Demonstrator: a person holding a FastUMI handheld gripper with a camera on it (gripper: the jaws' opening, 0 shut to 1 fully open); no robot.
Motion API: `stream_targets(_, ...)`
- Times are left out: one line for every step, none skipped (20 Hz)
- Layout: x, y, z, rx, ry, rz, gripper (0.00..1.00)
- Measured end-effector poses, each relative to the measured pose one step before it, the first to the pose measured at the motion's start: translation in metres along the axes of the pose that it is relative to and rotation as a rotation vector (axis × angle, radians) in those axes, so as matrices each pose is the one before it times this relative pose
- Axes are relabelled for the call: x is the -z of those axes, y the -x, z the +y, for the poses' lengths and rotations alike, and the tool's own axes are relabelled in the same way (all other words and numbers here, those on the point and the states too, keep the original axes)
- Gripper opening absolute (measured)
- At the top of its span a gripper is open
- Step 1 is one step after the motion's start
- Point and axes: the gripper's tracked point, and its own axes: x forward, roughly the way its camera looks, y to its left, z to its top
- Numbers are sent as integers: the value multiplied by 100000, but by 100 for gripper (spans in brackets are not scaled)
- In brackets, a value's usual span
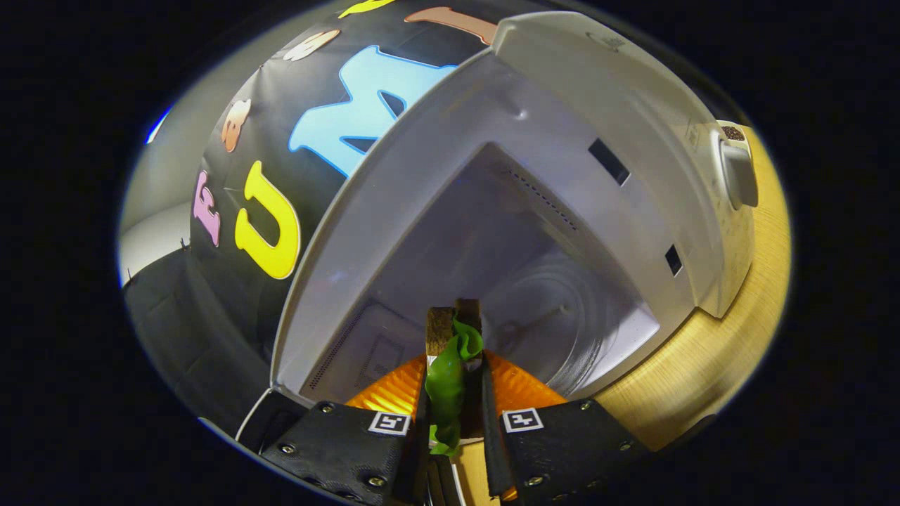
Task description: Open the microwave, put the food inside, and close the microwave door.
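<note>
Green lettuce and brown bread mark the sandwich (450, 358) clamped upright between both fingers of the gripper (453, 393), at the mouth of the open microwave (562, 176); its glass turntable (562, 316) lies just beyond, on a wooden table (710, 351).

Gripper (453, 393) tilted sideways, jaws drawn close together, clamped on what sits between them

White microwave (619, 91), green-brown food (450, 365), wood table (710, 351).
</note>
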Motion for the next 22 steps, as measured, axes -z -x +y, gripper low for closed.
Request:
stream_targets(-231, -372, -458, 2054, 1482, -1089, 33)
stream_targets(-41, -236, -178, 1807, 2120, -845, 36)
stream_targets(40, -212, -162, 1265, 3327, 31, 37)
stream_targets(241, -100, -493, 2748, 4524, 1093, 39)
stream_targets(435, -28, -436, 1998, 4186, 1349, 47)
stream_targets(-196, 265, -127, 654, 3102, 987, 54)
stream_targets(-6, 205, -148, 1161, 3129, 728, 77)
stream_targets(-20, 240, -467, 2545, 3937, 486, 99)
stream_targets(-231, 495, -412, 2170, 4217, -584, 98)
stream_targets(-371, 613, -633, 2847, 4577, -905, 97)
stream_targets(-552, 615, -761, 2450, 4350, -1066, 97)
stream_targets(-436, 760, -469, 870, 3226, -738, 97)
stream_targets(-233, 831, -322, 412, 2643, 281, 97)
stream_targets(63, 1065, 25, -821, 2469, 773, 97)
stream_targets(-79, 1418, 94, -1195, 3547, 95, 97)
stream_targets(-201, 1394, 172, -883, 2660, -851, 97)
stream_targets(-268, 1556, 253, -1403, 2372, -1181, 97)
stream_targets(14, 1520, 312, -834, 1685, -645, 97)
stream_targets(-122, 1401, 389, -645, 1290, -184, 97)
stream_targets(-206, 1471, 426, -560, 907, -404, 97)
stream_targets(-317, 1481, 544, -878, 697, -796, 97)
stream_targets(-400, 1613, 607, -550, 448, -1183, 97)
